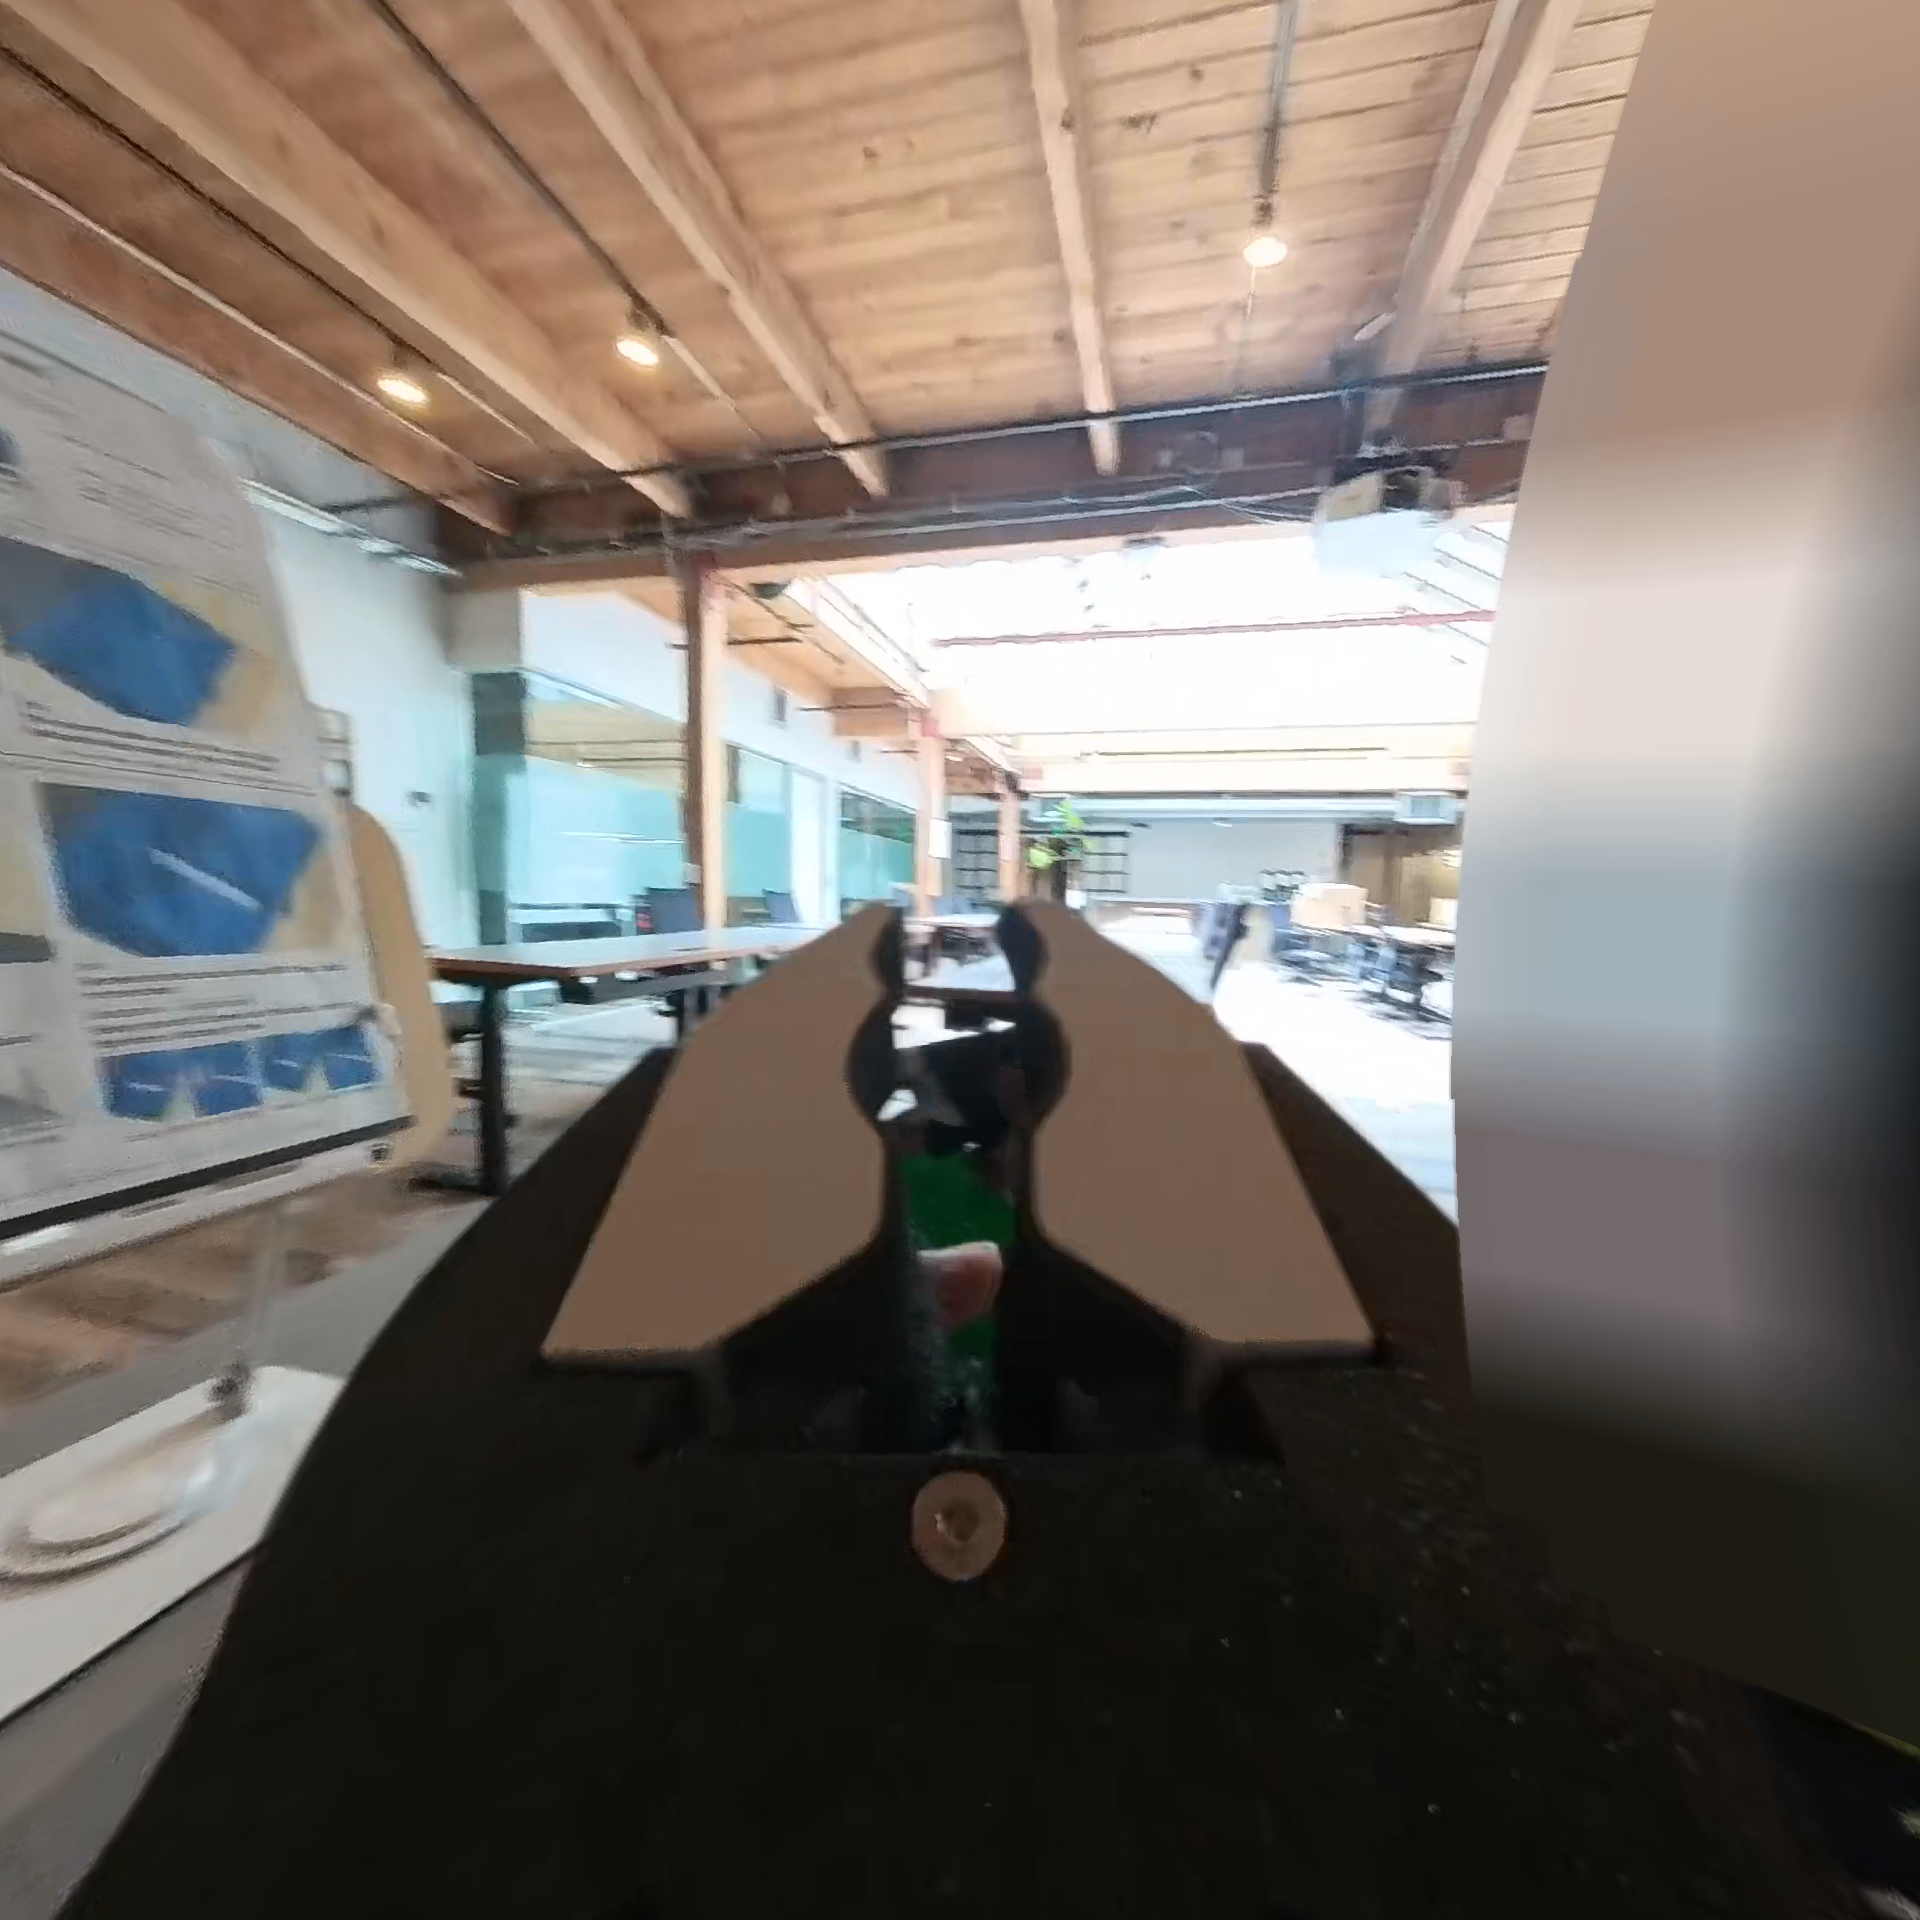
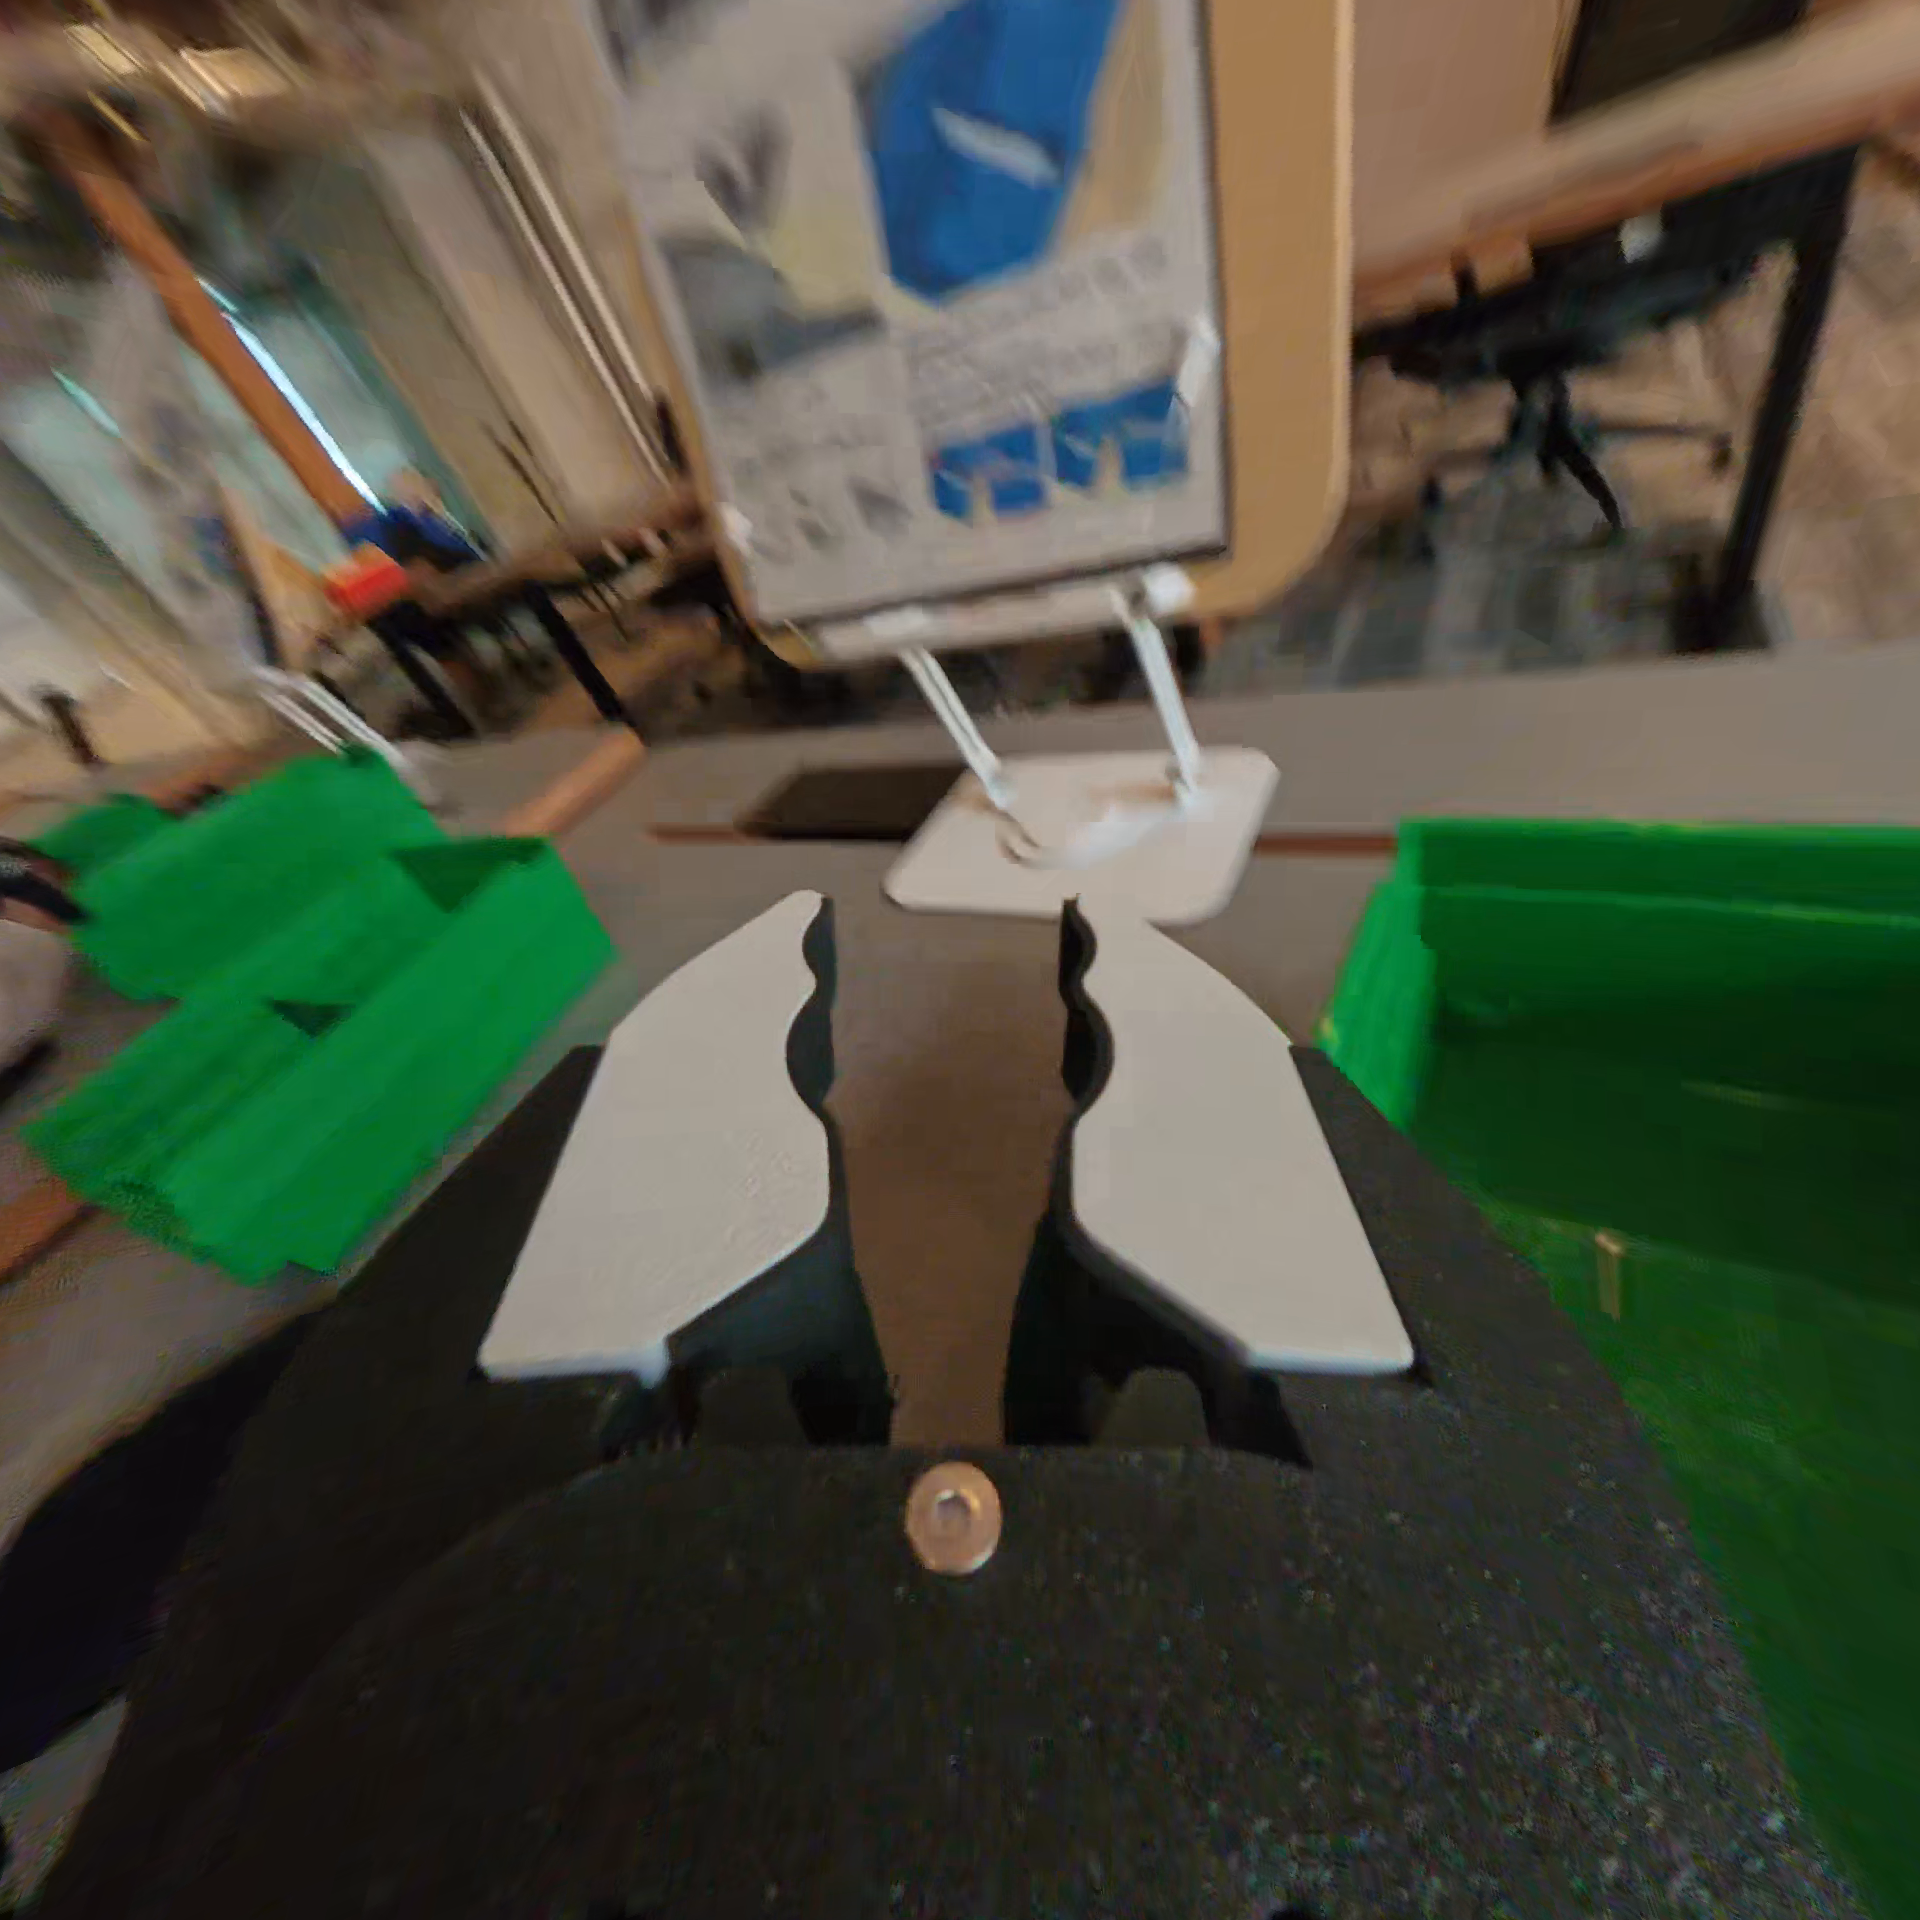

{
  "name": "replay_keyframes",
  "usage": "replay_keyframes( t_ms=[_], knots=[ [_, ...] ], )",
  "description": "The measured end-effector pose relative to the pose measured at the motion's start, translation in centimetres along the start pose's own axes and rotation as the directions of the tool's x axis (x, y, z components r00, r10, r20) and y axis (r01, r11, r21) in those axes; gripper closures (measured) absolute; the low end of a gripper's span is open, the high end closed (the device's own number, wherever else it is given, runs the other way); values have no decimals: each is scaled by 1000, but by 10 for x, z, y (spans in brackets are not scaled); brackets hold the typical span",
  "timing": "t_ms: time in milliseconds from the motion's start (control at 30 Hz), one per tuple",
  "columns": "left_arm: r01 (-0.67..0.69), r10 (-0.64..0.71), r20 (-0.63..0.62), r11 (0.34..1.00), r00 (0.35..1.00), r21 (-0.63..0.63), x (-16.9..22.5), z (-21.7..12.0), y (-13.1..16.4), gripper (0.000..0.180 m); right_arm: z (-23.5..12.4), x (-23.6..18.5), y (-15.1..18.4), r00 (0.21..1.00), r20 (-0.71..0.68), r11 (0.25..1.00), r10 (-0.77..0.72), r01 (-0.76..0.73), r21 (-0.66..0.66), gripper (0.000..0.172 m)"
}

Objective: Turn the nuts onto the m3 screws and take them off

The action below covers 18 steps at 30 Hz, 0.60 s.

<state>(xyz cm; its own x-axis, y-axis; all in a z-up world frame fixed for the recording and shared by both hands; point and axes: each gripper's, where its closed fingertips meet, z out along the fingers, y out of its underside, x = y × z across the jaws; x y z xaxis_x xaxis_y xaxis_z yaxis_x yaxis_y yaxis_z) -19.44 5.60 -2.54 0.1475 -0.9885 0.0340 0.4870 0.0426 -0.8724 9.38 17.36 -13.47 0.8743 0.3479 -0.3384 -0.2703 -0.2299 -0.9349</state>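
Looks early, no nut visibly threaded yet: your left gripper has its jaws narrowed, apparently pinching a green piece, while your right gripper is spread, empty, near the right green bin holding a small brass part.

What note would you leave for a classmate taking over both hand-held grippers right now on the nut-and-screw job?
Left hand-held gripper: aimed out into the room, fingers nearly together. Something green shows in the gap between them; I cannot tell if it is held.
Right hand-held gripper: open, empty, over the grey table.
Things: green compartment block on its left, green bin on its right with a small brass-coloured piece inside.
Done: cannot tell; no nut on a screw is visible.
Left: probably find the parts, thread the nuts on, then take them off.
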Motion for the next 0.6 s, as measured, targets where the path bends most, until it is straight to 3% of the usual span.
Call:
replay_keyframes(
  t_ms=[67,200,333,433,600],
  knots=[
    [3,-4,82,1000,997,13,-5,-4,-4,180,-15,-26,-10,997,71,991,-12,2,137,138],
    [59,-53,272,998,961,-15,-32,-12,12,179,-32,-48,-13,995,94,963,-11,-14,268,143],
    [255,-228,348,966,909,-34,-64,-4,42,178,-27,-69,2,989,140,970,-35,0,242,144],
    [408,-367,363,912,857,-42,-84,15,40,178,-18,-82,20,981,177,982,-82,49,182,143],
    [263,-162,414,944,896,-199,-116,50,13,178,-4,-92,35,978,200,993,-56,34,115,142]
  ],
)
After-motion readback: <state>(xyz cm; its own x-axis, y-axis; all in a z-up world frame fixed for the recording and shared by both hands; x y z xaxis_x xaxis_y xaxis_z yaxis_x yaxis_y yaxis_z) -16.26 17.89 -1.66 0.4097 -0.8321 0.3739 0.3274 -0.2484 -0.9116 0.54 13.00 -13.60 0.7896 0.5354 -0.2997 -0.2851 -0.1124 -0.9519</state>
